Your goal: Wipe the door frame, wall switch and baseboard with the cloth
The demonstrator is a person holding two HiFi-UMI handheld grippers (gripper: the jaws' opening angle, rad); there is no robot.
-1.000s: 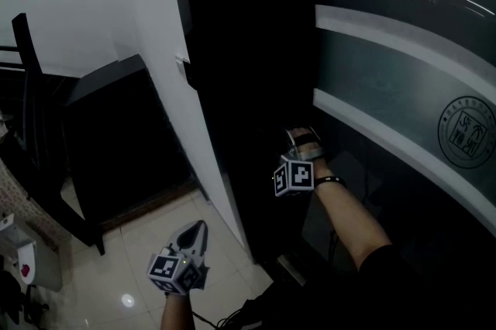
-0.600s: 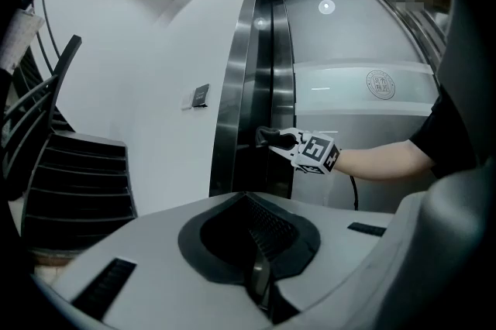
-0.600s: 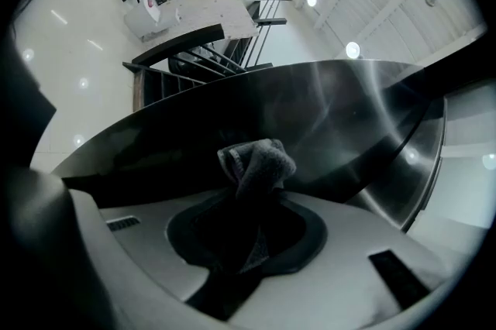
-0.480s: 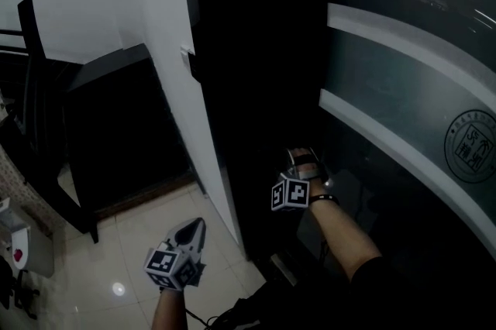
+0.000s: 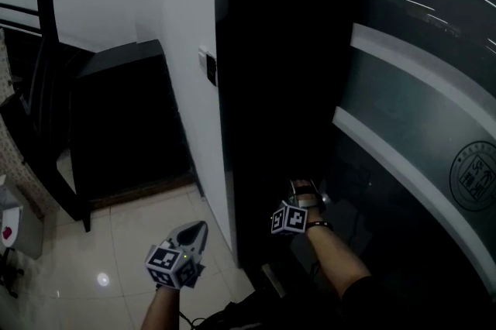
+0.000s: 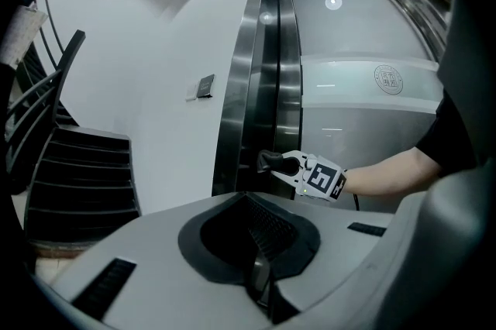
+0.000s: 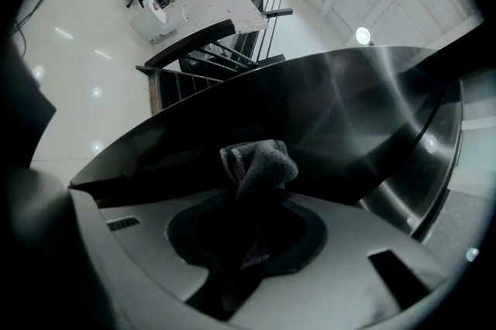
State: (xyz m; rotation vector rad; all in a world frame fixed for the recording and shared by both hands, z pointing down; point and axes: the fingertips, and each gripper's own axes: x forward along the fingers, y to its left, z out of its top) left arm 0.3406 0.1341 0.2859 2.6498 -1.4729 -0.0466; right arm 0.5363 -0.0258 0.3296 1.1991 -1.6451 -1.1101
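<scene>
Cloth, dark and bunched, is clenched in the right gripper and pressed low against the door frame. The left gripper hangs left of the frame over the floor tiles, its jaws closed on nothing. The wall switch sits higher, just left of the frame. I'd judge the frame is in hand, with the switch and baseboard still to do.

Dark grey is the fluffy cloth, glossy black the tall metal door frame, white the plaster wall, dark the small rectangular wall switch, shiny cream the square floor tiles, and pale grey the left gripper and right gripper, each with a cube of black-and-white square markers
</scene>
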